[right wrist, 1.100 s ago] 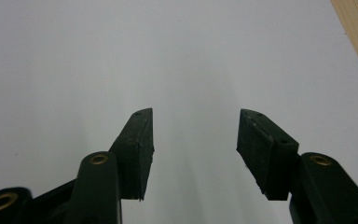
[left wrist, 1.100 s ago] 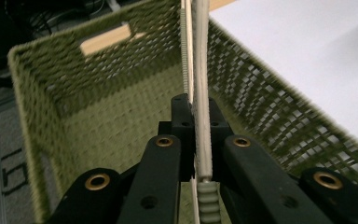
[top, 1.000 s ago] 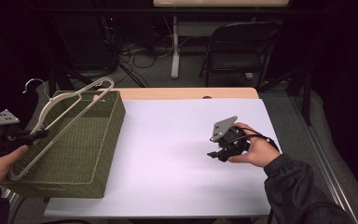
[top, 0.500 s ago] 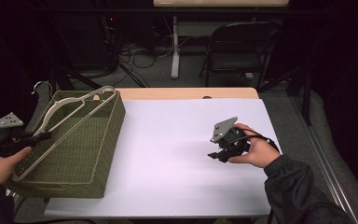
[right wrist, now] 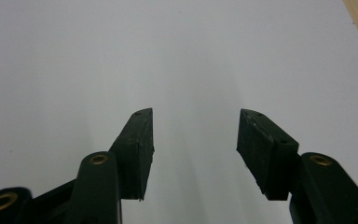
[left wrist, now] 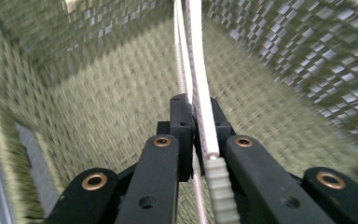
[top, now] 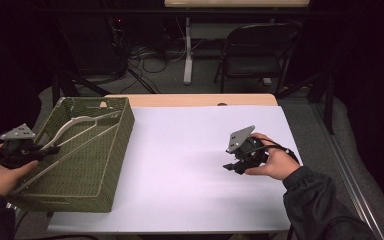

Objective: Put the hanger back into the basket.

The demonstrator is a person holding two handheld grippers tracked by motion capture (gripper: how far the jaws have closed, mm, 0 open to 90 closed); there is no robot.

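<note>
Dim, dark surroundings; brightly lit white table [top: 180, 165]. Motion blur across woven basket [left wrist: 98, 93] interior in left gripper view. Soft jaw shadows, right gripper view sharp.

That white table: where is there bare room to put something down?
The widest bare stretch of the white table lies between the green woven basket and the right gripper, whose jaws stand open. The strip toward the wooden edge is free too. Inside the basket it is crowded: the left gripper holds a white hanger there.
</note>
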